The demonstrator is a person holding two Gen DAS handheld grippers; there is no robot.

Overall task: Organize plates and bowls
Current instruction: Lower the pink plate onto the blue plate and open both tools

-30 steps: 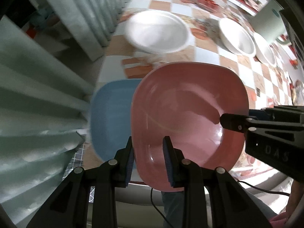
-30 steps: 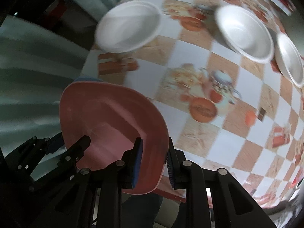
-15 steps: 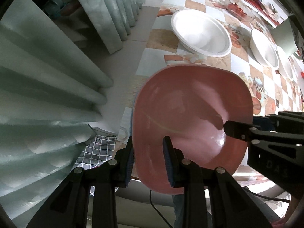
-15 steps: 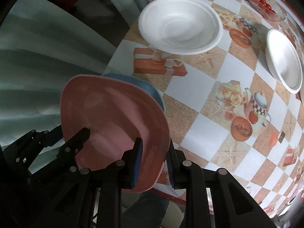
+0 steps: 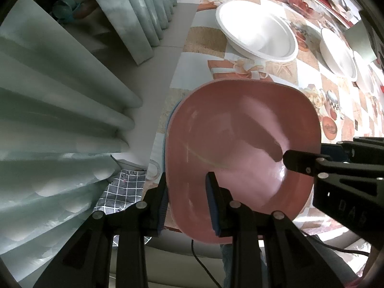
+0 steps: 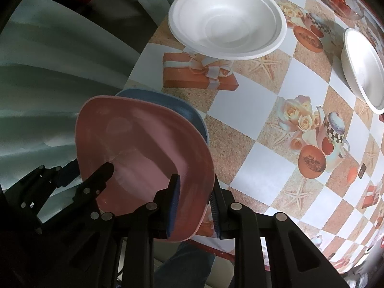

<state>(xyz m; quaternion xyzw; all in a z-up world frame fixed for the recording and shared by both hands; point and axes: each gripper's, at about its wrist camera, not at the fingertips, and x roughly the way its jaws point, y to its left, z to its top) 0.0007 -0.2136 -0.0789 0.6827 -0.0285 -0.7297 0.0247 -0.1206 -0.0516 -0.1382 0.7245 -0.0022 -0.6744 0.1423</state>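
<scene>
Both claws, left [image 5: 187, 199] and right [image 6: 195, 201], are clamped on the rim of the pink plate [image 5: 242, 148], held over a blue plate [image 6: 168, 105] (mostly hidden) on the table [image 6: 276, 91]; a white bowl [image 6: 228, 16] sits at 12 o'clock.

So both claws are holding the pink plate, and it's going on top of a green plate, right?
Almost. Both the left claw and the right claw grip the pink plate, but the plate under it is blue, not green. The right wrist view shows it.
</scene>
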